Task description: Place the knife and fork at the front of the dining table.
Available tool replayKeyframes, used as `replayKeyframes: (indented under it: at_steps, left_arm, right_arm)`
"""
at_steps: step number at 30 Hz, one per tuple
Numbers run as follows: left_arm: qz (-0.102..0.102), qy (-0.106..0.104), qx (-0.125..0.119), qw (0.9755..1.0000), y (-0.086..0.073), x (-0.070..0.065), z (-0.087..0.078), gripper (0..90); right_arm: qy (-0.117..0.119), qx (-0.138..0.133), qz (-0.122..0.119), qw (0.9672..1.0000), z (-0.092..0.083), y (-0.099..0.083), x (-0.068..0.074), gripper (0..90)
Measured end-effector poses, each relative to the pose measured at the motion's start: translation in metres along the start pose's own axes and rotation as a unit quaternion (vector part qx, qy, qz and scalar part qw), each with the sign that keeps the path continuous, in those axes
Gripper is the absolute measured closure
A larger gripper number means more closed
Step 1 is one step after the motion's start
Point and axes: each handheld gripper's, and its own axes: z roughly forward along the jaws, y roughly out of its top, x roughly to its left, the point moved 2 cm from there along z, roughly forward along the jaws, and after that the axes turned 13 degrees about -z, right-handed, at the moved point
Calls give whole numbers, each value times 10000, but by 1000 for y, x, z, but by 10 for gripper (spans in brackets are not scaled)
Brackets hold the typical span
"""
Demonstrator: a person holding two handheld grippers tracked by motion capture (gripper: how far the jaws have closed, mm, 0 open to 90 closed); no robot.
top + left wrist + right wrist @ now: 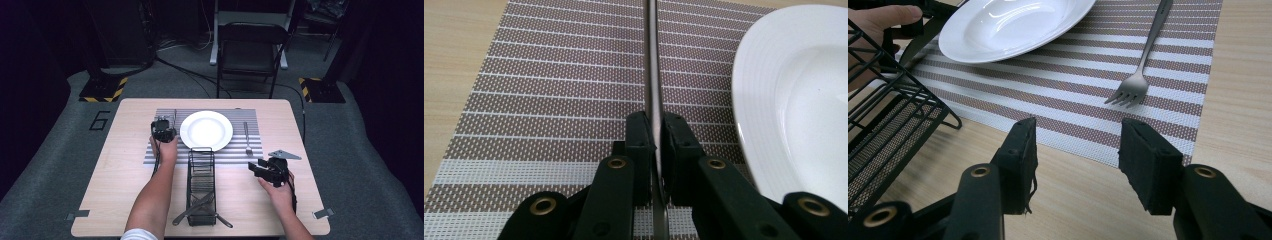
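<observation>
Steel knife (653, 75) clamped in left gripper (653, 131) over striped placemat (549, 75), beside white plate (794, 100); right gripper (1075, 150) half open, empty, above tabletop (1088, 200).

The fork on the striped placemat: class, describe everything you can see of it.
The fork is plain, dull silver metal with a slim straight handle and four tines. It lies flat on the striped placemat, right of the white plate, apart from it, tines pointing toward the person. Nothing grips it; the right gripper hovers nearby with jaws open and empty.
</observation>
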Motion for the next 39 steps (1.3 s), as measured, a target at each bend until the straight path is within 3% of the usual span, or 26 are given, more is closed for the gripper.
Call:
replayKeyframes:
  at_steps: [33,39]
  left_arm:
    - [22,11,55,10000,0,2,3,817]
    - [111,60,49,9999,0,2,2,815]
  right_arm:
    - [33,-11,-2,10000,1,0,-1,488]
    - [31,-15,-4,10000,1,0,-1,488]
